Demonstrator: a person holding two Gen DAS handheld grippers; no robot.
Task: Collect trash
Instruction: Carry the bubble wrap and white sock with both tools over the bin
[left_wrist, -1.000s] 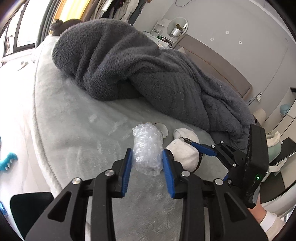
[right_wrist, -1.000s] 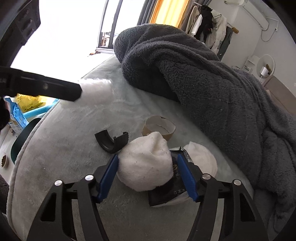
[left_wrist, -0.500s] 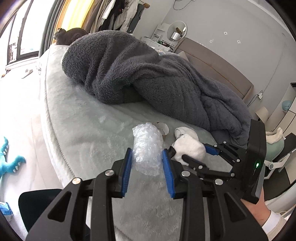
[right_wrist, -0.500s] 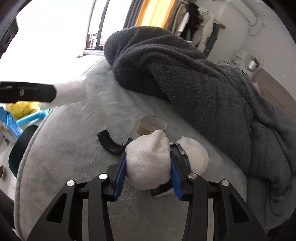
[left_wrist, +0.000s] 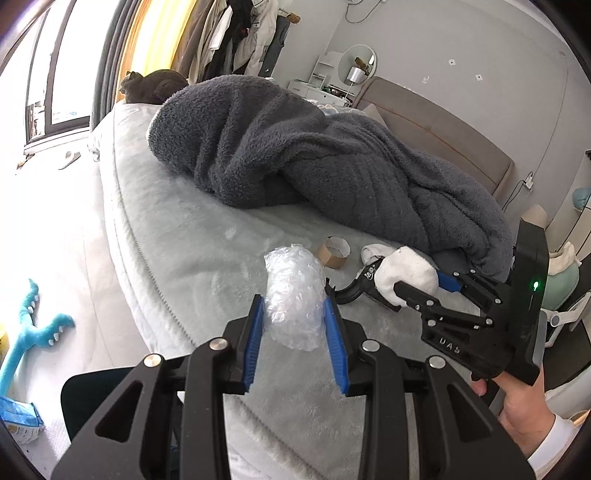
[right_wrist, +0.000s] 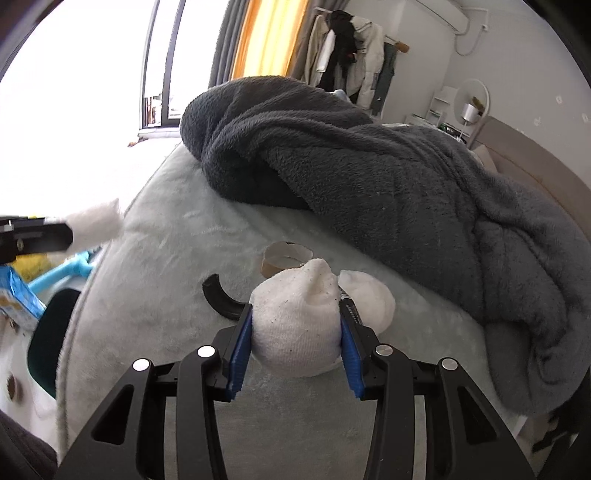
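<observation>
Grey fleece blanket (left_wrist: 332, 162) heaped on pale plush bed (left_wrist: 177, 236); both claws loaded with trash.
Largest first: blanket fills 12 to 3 o'clock of the left view. White cloth wad (right_wrist: 295, 328), soft, light and squashy, is clamped across its middle in the right gripper (right_wrist: 295, 350); a second white bundle (right_wrist: 369, 299) lies behind it at 1 o'clock. Bubble-wrap wad (left_wrist: 293, 295), springy, near weightless, probably slick, is pinched at its lower half in the left gripper (left_wrist: 295, 332). Cardboard tape core (left_wrist: 334, 251) at 1 o'clock of it: stiff, take by the rim. Black curved piece (right_wrist: 221, 299) at 10 o'clock of the cloth: rigid.
</observation>
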